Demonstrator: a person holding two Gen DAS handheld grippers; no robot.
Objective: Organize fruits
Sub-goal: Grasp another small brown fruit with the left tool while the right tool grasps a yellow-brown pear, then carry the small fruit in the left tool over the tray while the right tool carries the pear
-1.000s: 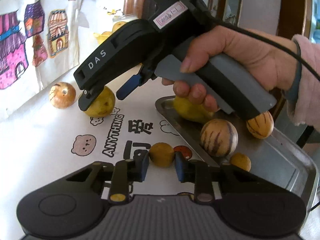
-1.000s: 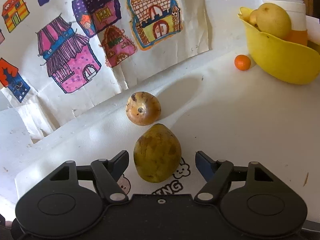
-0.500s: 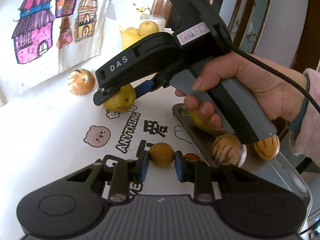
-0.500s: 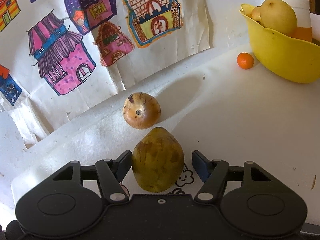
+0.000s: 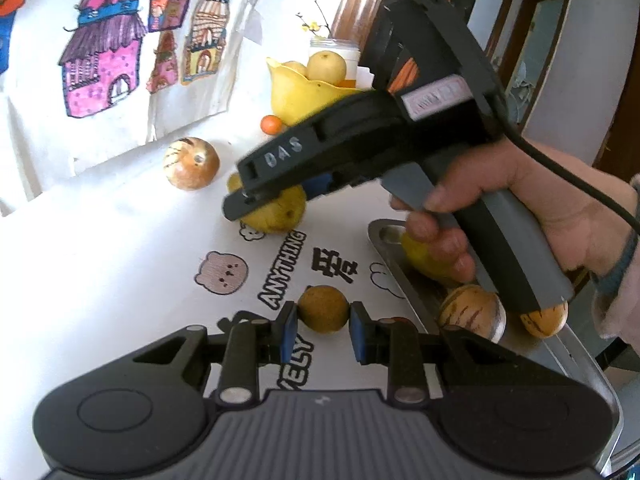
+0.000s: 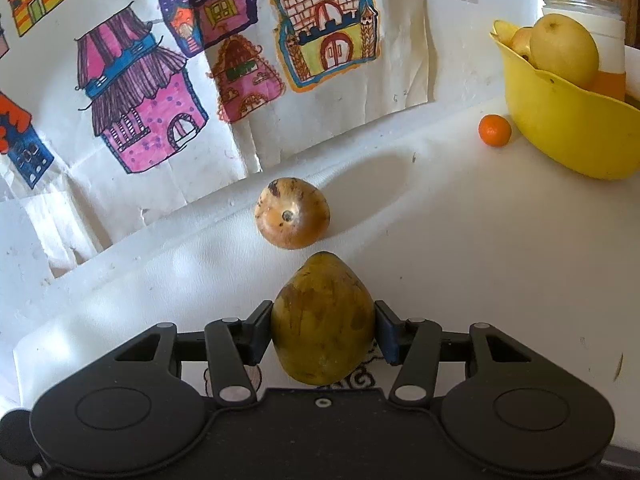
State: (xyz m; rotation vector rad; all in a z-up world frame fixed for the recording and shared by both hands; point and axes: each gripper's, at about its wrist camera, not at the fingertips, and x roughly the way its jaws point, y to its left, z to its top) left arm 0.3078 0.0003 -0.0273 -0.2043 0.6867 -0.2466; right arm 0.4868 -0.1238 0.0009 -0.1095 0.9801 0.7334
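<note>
Got the small brown fruit (image 5: 323,309) pinched tight in the left gripper (image 5: 323,334), above the table (image 6: 440,260) just off the tray's (image 5: 400,292) left rim. Looks light and firm-skinned, so probably no drama there. Further right, closing the right gripper (image 6: 323,332) on the pear (image 6: 324,312), pads already against its fat middle, toward the table's back edge. Guessing heavier, smooth-skinned and easy to bruise. Tapers too, so best gripped gently at the widest part.
</note>
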